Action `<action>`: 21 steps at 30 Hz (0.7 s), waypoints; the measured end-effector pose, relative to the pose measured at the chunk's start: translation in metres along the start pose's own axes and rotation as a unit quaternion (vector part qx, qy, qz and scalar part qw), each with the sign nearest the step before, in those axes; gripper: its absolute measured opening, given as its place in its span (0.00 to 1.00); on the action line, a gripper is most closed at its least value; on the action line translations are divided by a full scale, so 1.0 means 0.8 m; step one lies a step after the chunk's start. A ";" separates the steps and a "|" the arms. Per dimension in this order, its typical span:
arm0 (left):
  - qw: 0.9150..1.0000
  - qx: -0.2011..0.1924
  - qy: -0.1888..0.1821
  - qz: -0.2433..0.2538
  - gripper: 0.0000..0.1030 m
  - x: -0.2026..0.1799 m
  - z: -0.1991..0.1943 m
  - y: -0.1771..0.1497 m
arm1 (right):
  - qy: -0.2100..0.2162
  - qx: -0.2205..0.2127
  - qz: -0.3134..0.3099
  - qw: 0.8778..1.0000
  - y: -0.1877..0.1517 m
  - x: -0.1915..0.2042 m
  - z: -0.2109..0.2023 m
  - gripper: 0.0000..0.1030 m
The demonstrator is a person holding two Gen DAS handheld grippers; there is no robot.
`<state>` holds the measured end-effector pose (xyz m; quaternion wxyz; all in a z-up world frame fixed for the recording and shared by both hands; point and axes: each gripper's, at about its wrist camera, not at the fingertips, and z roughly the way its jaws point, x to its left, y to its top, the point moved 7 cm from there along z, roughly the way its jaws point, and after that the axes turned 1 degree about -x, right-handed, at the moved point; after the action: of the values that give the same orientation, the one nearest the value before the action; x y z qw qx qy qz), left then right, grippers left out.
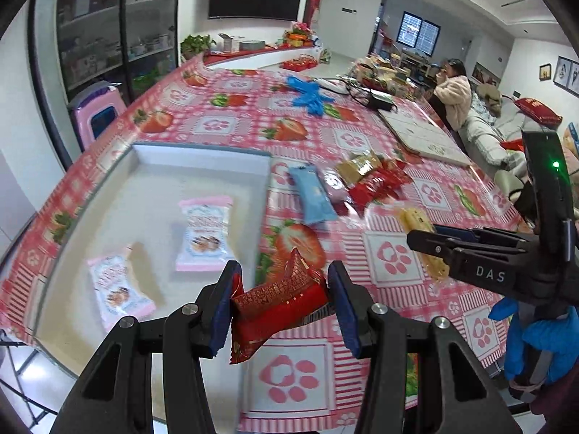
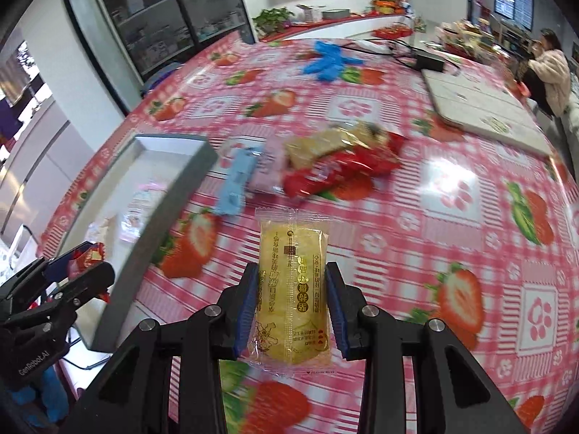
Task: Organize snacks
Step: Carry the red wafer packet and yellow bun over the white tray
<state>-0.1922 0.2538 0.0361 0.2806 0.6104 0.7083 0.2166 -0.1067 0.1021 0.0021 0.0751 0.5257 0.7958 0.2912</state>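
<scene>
My left gripper (image 1: 284,294) is shut on a red snack packet (image 1: 278,300), held above the tablecloth just right of the grey tray (image 1: 202,161). Two pink-edged snack packets (image 1: 204,233) (image 1: 117,287) lie in the tray. My right gripper (image 2: 289,307) is shut on a yellow snack packet (image 2: 293,289), held above the table; it shows at the right of the left wrist view (image 1: 421,242). A pile of snacks, with a blue packet (image 1: 315,195), red packets (image 1: 380,184) and a golden packet (image 1: 358,166), lies beyond the tray's right side.
A strawberry-patterned tablecloth (image 1: 394,264) covers the table. Blue gloves (image 1: 307,96), a black adapter with cables (image 1: 380,101) and a flat white box (image 1: 423,137) lie farther back. A pink stool (image 1: 97,112) stands left of the table. A person (image 1: 454,94) sits at the far right.
</scene>
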 end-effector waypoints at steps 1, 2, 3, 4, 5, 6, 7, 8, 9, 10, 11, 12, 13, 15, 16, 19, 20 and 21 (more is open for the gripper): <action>1.000 -0.003 0.004 -0.004 0.52 0.007 -0.002 0.004 | 0.003 0.000 -0.003 1.000 0.003 0.006 0.002 0.37; 1.000 -0.004 0.006 -0.007 0.52 0.013 -0.004 0.007 | 0.007 -0.002 -0.008 1.000 0.008 0.015 0.003 0.37; 1.000 -0.006 0.009 -0.011 0.52 0.021 -0.005 0.011 | 0.012 -0.003 -0.015 1.000 0.014 0.028 0.005 0.37; 1.000 -0.008 0.014 -0.016 0.52 0.030 -0.007 0.016 | 0.017 -0.004 -0.020 1.000 0.019 0.037 0.006 0.37; 1.000 -0.011 0.018 -0.019 0.52 0.038 -0.009 0.021 | 0.022 -0.004 -0.026 0.999 0.024 0.047 0.008 0.37; 0.999 -0.014 0.022 -0.024 0.52 0.046 -0.011 0.025 | 0.026 -0.005 -0.030 0.999 0.028 0.056 0.010 0.37; 0.999 -0.015 0.026 -0.027 0.52 0.053 -0.012 0.028 | 0.032 -0.005 -0.035 0.999 0.034 0.067 0.013 0.37; 0.999 -0.017 0.029 -0.030 0.52 0.060 -0.013 0.033 | 0.035 -0.006 -0.039 0.999 0.037 0.075 0.014 0.37; 0.999 -0.021 0.034 -0.036 0.52 0.071 -0.015 0.040 | 0.043 -0.006 -0.047 0.998 0.043 0.089 0.017 0.37; 0.998 -0.024 0.037 -0.039 0.52 0.078 -0.016 0.043 | 0.046 -0.006 -0.051 0.998 0.047 0.096 0.019 0.37; 0.998 -0.028 0.042 -0.043 0.52 0.089 -0.018 0.049 | 0.051 -0.006 -0.056 0.997 0.051 0.107 0.022 0.37; 0.997 -0.030 0.046 -0.047 0.52 0.097 -0.019 0.052 | 0.056 -0.006 -0.061 0.997 0.055 0.118 0.026 0.37; 0.997 -0.032 0.050 -0.051 0.52 0.105 -0.020 0.055 | 0.061 -0.004 -0.064 0.996 0.058 0.127 0.028 0.37; 0.996 -0.035 0.057 -0.061 0.52 0.124 -0.018 0.059 | 0.072 -0.002 -0.074 0.995 0.064 0.148 0.035 0.37; 0.995 -0.034 0.060 -0.066 0.52 0.132 -0.016 0.060 | 0.076 -0.002 -0.078 0.994 0.067 0.156 0.037 0.37; 0.994 -0.022 0.068 -0.080 0.52 0.153 -0.002 0.056 | 0.086 0.003 -0.087 0.992 0.077 0.180 0.049 0.37; 0.994 -0.017 0.070 -0.084 0.52 0.158 0.002 0.053 | 0.089 0.005 -0.091 0.992 0.080 0.189 0.054 0.37; 0.994 -0.014 0.070 -0.086 0.52 0.162 0.005 0.051 | 0.091 0.006 -0.093 0.991 0.081 0.194 0.058 0.37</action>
<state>-0.1717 0.3880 0.0422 0.2564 0.5262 0.7732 0.2441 -0.1029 0.2746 0.0285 0.0259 0.4211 0.8464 0.3248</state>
